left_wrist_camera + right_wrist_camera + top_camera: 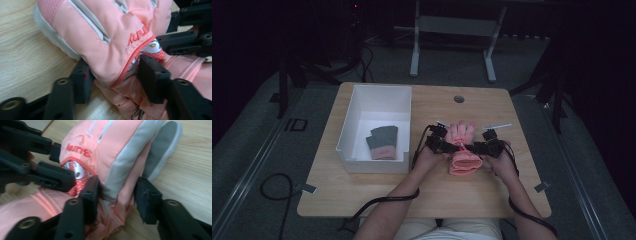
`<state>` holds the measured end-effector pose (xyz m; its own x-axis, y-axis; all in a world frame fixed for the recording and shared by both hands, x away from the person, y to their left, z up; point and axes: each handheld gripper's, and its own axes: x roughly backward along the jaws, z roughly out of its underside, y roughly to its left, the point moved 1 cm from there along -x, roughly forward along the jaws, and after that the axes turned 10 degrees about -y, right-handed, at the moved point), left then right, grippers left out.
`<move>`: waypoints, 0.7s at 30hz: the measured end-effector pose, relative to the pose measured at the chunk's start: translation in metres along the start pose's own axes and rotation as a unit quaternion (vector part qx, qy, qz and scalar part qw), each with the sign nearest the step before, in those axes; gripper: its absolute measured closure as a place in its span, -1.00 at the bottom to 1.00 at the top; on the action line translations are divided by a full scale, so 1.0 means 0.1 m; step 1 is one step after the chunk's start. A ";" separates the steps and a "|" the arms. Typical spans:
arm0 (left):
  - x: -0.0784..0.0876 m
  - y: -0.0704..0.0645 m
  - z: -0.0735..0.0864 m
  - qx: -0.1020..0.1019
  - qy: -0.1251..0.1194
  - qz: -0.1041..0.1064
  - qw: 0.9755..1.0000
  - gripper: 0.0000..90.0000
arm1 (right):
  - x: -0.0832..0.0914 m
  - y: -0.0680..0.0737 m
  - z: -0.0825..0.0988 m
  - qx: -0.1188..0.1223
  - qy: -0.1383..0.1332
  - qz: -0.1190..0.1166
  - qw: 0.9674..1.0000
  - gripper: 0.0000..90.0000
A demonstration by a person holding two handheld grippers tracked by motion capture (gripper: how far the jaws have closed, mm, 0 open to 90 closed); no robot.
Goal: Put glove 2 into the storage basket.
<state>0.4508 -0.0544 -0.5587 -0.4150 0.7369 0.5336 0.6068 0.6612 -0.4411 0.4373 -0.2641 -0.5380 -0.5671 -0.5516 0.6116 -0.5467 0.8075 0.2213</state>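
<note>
A pink glove [462,150] with pale grey trim and red lettering lies on the wooden table [377,195], fingers pointing away from the person and cuff bunched up at the near end. My left gripper [447,146] comes in from the glove's left. In the left gripper view it [116,77] has both pads pressed on the glove [105,37] near the red-edged cuff seam. My right gripper [477,147] comes in from the other side. In the right gripper view it [118,195] squeezes the glove's [120,147] grey-trimmed edge between its pads.
A white bin [357,112] stands left of the glove on the table, with a dark grey pair of gloves [382,142] lying inside. A round hole [459,99] sits near the table's far edge. Cables trail from both grippers off the near edge.
</note>
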 end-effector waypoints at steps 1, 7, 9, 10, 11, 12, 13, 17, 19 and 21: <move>0.00 0.00 0.00 0.000 0.000 0.003 1.000 0.18 | -0.01 0.01 0.00 0.001 -0.001 0.000 1.000 0.36; 0.06 -0.09 -0.03 -0.025 -0.006 0.002 1.000 0.68 | 0.03 0.10 -0.02 0.012 -0.009 0.018 1.000 0.55; 0.08 -0.12 -0.05 -0.026 -0.004 0.007 1.000 0.72 | 0.06 0.11 -0.02 0.012 -0.012 0.017 1.000 0.57; 0.09 -0.14 -0.07 -0.028 -0.004 0.011 1.000 0.72 | 0.08 0.11 -0.02 0.012 -0.015 0.016 1.000 0.57; 0.10 -0.17 -0.09 -0.030 -0.005 0.014 0.999 0.73 | 0.11 0.11 -0.02 0.012 -0.019 0.016 1.000 0.58; 0.11 -0.19 -0.10 -0.031 -0.006 0.014 0.999 0.73 | 0.13 0.11 -0.03 0.009 -0.023 0.015 1.000 0.58; 0.13 -0.21 -0.12 -0.034 -0.007 0.017 0.999 0.74 | 0.15 0.10 -0.03 0.008 -0.028 0.014 0.999 0.58; 0.23 -0.33 -0.22 -0.042 -0.022 0.024 0.999 0.74 | 0.31 0.11 -0.08 0.007 -0.053 0.010 0.999 0.58; 0.28 -0.39 -0.28 -0.048 -0.029 0.023 0.998 0.74 | 0.39 0.16 -0.13 0.018 -0.062 0.017 0.998 0.59; 0.35 -0.45 -0.34 -0.057 -0.033 0.022 0.998 0.75 | 0.47 0.20 -0.19 0.024 -0.072 0.021 0.997 0.59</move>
<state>0.4325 -0.0634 -0.4957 -0.4272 0.7751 0.4656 0.6972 0.6102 -0.3762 0.4114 -0.2703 -0.4905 -0.6715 -0.5443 0.5027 -0.5475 0.8217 0.1583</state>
